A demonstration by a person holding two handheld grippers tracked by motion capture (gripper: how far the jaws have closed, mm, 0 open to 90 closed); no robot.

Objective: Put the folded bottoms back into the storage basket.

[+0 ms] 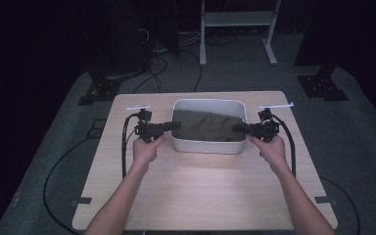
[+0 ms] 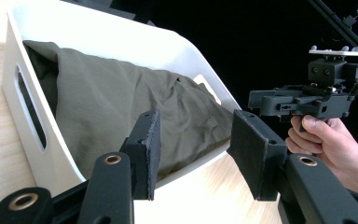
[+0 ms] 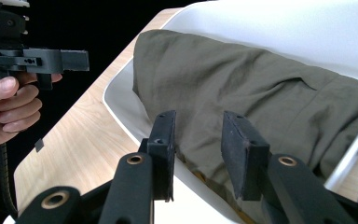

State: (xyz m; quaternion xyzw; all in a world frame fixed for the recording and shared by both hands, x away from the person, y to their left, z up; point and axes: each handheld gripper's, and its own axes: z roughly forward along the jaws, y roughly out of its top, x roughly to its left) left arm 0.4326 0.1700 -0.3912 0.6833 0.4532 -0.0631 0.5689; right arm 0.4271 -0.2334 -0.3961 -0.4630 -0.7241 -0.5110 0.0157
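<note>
A white plastic bin (image 1: 208, 145) stands on the far middle of the wooden table, with a crumpled olive-green cloth (image 1: 203, 126) lying inside it. My left gripper (image 1: 176, 126) points at the bin's left end and my right gripper (image 1: 236, 128) at its right end. In the left gripper view the jaws (image 2: 200, 151) stand apart at the bin's rim (image 2: 121, 37), with the cloth (image 2: 121, 98) just beyond and nothing pressed between the pads. In the right gripper view the jaws (image 3: 200, 151) are also apart over the rim (image 3: 284, 28), facing the cloth (image 3: 242, 79).
The wooden table (image 1: 200, 196) has bare room in front of the bin, where the person's forearms lie. Black cables trail from both grippers over the table's sides. Beyond the table are dark stand bases (image 1: 103, 88) and a white metal frame (image 1: 237, 19).
</note>
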